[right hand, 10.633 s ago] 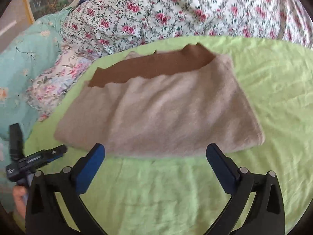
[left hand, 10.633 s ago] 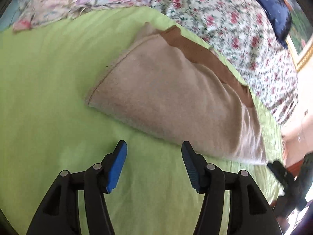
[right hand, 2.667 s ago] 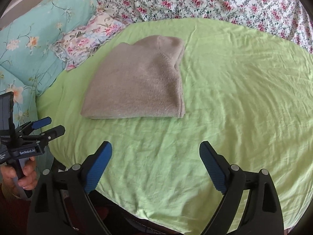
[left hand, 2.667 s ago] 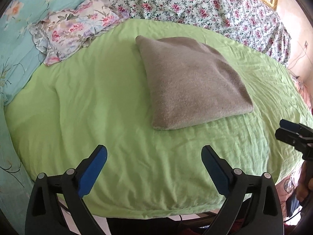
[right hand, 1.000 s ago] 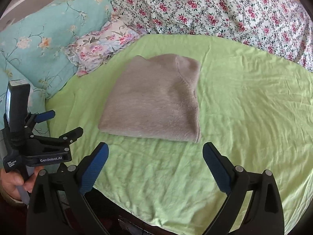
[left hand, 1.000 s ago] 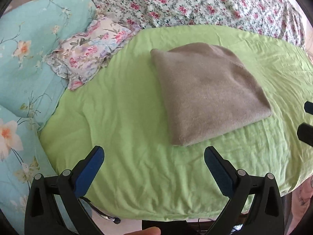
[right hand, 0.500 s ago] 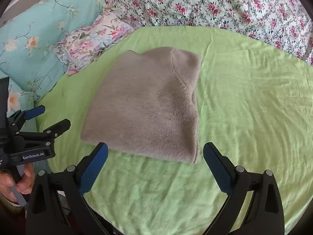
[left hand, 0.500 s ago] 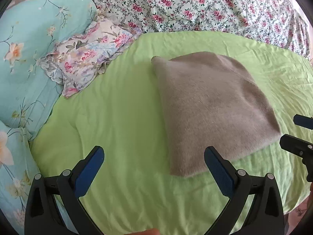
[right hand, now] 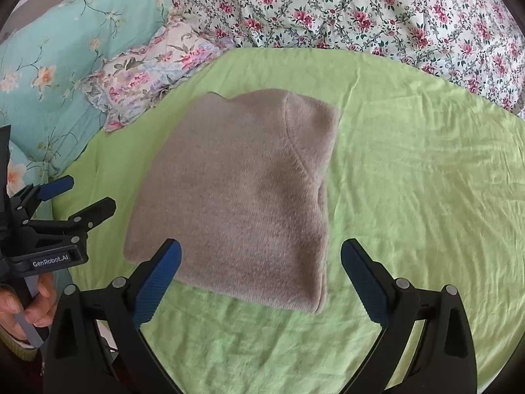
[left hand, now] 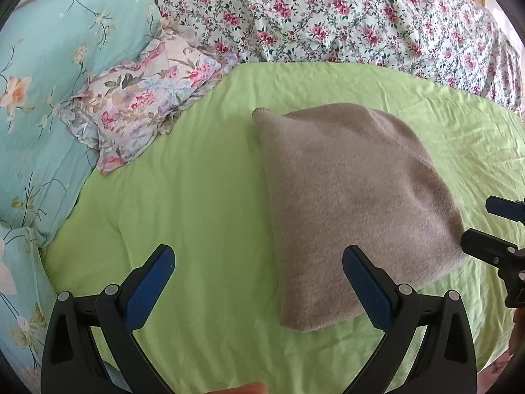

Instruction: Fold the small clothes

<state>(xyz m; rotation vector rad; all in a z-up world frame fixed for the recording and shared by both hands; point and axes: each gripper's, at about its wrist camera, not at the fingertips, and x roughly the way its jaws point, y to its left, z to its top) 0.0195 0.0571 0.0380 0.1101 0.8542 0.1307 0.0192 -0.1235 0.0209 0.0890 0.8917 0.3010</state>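
Observation:
A beige fuzzy garment [left hand: 347,203] [right hand: 242,190] lies folded into a compact rectangle on the green sheet [left hand: 183,203] [right hand: 420,170]. My left gripper [left hand: 257,271] hovers open above the sheet, its right finger over the garment's near left corner. My right gripper [right hand: 261,266] hovers open over the garment's near edge, nothing between its fingers. In the right wrist view the left gripper [right hand: 70,193] shows at the left edge, held by a hand [right hand: 19,308]. The right gripper [left hand: 492,226] appears at the right edge of the left wrist view.
A floral pillow [left hand: 137,98] [right hand: 154,65] lies at the sheet's far left, next to a teal flowered quilt [left hand: 42,98] [right hand: 49,75]. A rose-patterned bedspread [left hand: 344,16] [right hand: 377,10] runs along the back. The sheet's front edge drops off near both grippers.
Since 10.6 s ago the garment was folded smaller, hiding its brown inside. In the last second both grippers have moved in closer to its near edge, still open.

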